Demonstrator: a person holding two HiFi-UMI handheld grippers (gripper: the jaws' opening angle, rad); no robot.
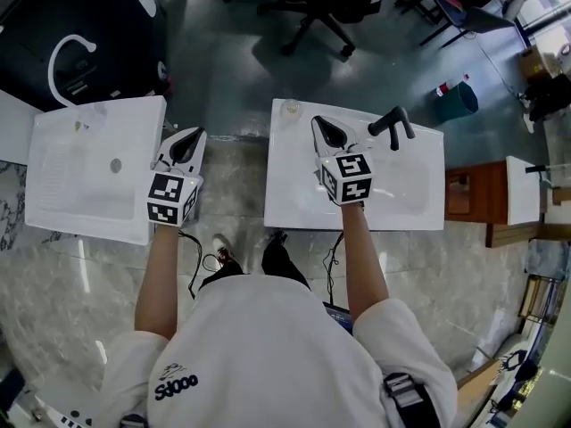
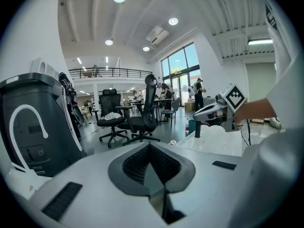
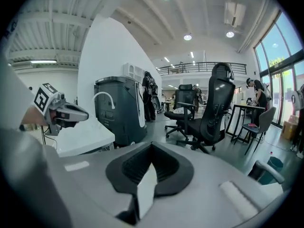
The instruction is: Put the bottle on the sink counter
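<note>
White-shirted shoulders (image 1: 268,346) fill the foreground of the head view as a person stands at a white sink bench (image 1: 294,199), one tool in each hand. What appears to be the small clear bottle (image 1: 290,107) stands upright on the bench's far left corner, apart from both tools; the left gripper view shows it (image 2: 173,142) at the very edge of the white top. Nearest it is the right tool (image 1: 326,130), held over the back of the basin just left of the black faucet (image 1: 393,123), its jaws pressed together with nothing between them, as the right gripper view confirms. Whether it touches the bench cannot be told. Farther left, across a gap of marbled floor, the left tool (image 1: 185,144) is held at the right edge of a second white sink unit (image 1: 89,168), its jaws likewise closed on nothing. Behind that unit stands a dark grey machine (image 1: 98,34) with a curved white hose. Black office chairs (image 1: 312,7) sit on the grey floor beyond the benches, and a teal bin (image 1: 457,101) stands well off to the right.
</note>
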